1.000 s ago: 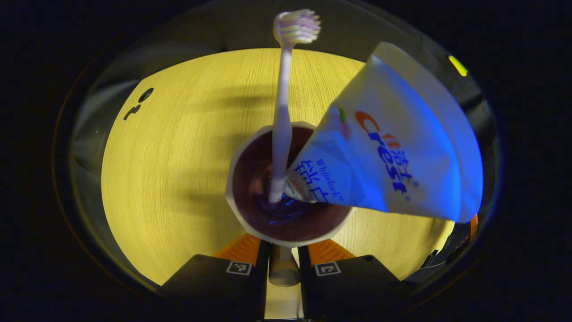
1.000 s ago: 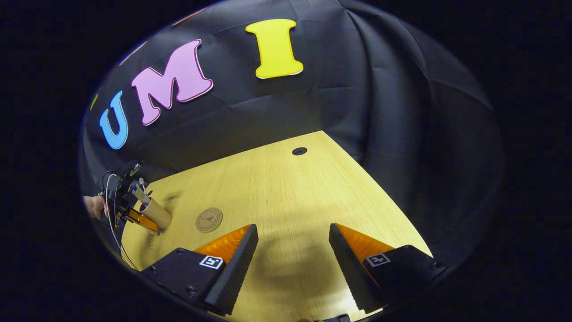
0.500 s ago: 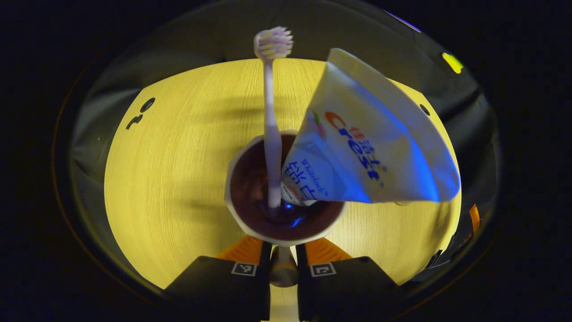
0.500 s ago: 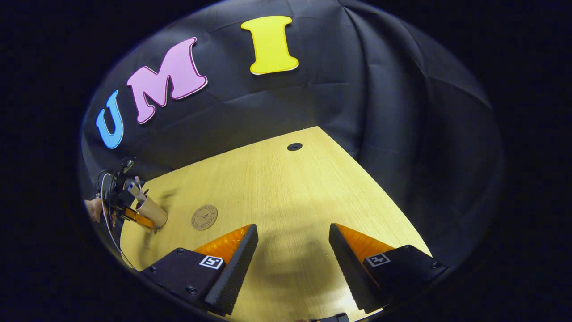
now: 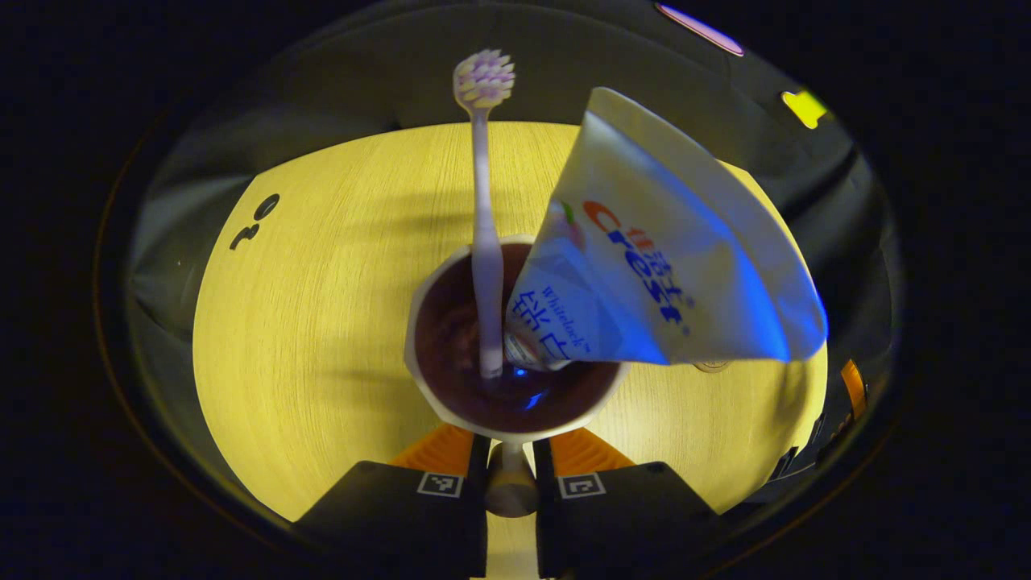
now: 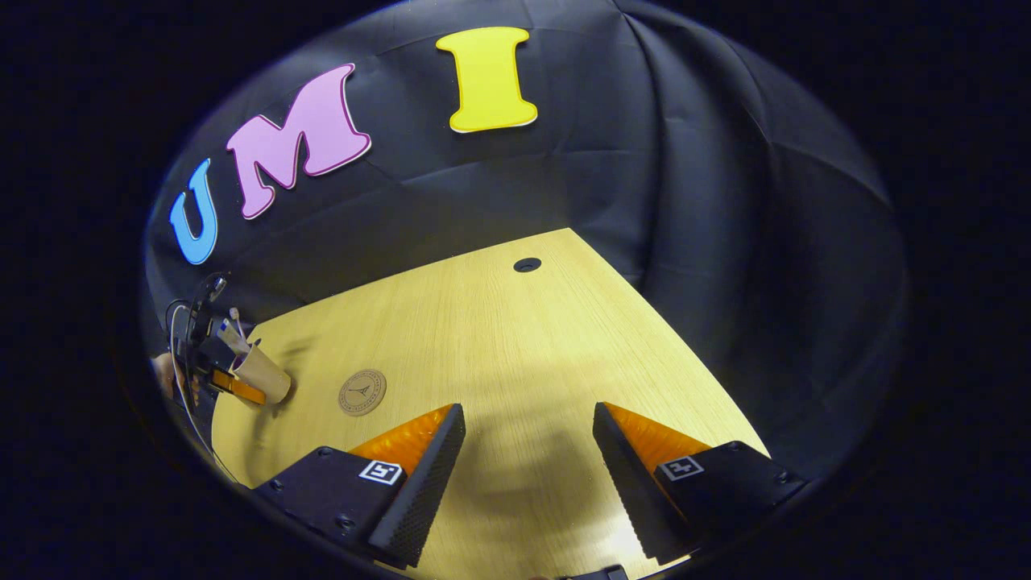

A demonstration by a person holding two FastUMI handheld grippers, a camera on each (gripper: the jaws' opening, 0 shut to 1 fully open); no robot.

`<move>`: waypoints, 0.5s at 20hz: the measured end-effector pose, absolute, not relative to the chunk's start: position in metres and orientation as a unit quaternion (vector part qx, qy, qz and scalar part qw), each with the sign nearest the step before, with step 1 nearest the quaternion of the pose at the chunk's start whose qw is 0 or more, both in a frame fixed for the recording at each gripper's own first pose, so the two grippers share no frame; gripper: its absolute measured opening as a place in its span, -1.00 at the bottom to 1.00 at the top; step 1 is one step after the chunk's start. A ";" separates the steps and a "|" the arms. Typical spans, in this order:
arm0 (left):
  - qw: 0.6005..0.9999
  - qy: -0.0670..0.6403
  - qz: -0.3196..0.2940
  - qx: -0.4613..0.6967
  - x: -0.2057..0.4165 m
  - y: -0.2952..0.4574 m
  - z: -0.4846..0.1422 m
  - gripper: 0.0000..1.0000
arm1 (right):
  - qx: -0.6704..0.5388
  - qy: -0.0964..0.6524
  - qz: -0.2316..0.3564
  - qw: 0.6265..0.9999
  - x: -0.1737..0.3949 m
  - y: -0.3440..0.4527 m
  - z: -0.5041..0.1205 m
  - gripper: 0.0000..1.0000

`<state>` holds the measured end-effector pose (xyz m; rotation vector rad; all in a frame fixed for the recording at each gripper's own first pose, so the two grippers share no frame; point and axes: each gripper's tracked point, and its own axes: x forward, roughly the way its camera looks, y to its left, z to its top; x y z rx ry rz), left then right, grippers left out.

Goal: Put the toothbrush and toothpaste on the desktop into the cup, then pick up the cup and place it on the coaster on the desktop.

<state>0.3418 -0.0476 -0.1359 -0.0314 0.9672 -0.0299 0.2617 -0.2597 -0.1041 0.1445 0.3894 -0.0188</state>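
Observation:
In the left gripper view I look down into a pale cup (image 5: 424, 387) with a dark inside. A white toothbrush (image 5: 482, 242) stands in it, bristles up, beside a white and blue toothpaste tube (image 5: 668, 274) that leans right. My left gripper (image 5: 510, 455) is shut on the cup's near side. In the right gripper view the cup (image 6: 262, 375) hangs tilted just above the table's left edge, to the left of the round brown coaster (image 6: 362, 392). My right gripper (image 6: 527, 427) stands open over the table, with nothing between its fingers.
The light wooden table (image 6: 499, 338) has a cable hole (image 6: 527, 264) near its far corner and dark holes (image 5: 256, 217) on its left part in the left gripper view. Black cloth walls close the back and right. A hand (image 6: 163, 377) holds the left gripper.
In the right gripper view the left gripper and the cup have moved a little left and up. The toothbrush and tube have shifted slightly inside the cup. The right gripper has hardly moved.

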 end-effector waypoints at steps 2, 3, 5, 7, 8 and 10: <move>0.888 0.460 -0.018 -0.014 0.341 -0.051 -0.131 -0.43 | 0.074 0.194 -0.008 0.978 0.262 -0.258 -0.103 0.96; 0.890 0.456 -0.021 -0.010 0.340 -0.052 -0.128 -0.43 | 0.074 0.192 -0.009 0.979 0.263 -0.258 -0.102 0.96; 0.891 0.454 -0.029 0.001 0.338 -0.057 -0.121 -0.43 | 0.073 0.191 -0.009 0.979 0.262 -0.259 -0.102 0.96; 0.892 0.451 -0.038 0.005 0.340 -0.067 -0.114 -0.43 | 0.071 0.192 -0.013 0.979 0.262 -0.262 -0.103 0.96; 0.893 0.447 -0.045 0.009 0.341 -0.075 -0.110 -0.34 | 0.071 0.192 -0.015 0.979 0.261 -0.263 -0.102 0.96; 0.894 0.445 -0.062 0.013 0.345 -0.095 -0.104 -0.43 | 0.073 0.191 -0.018 0.979 0.259 -0.265 -0.101 0.96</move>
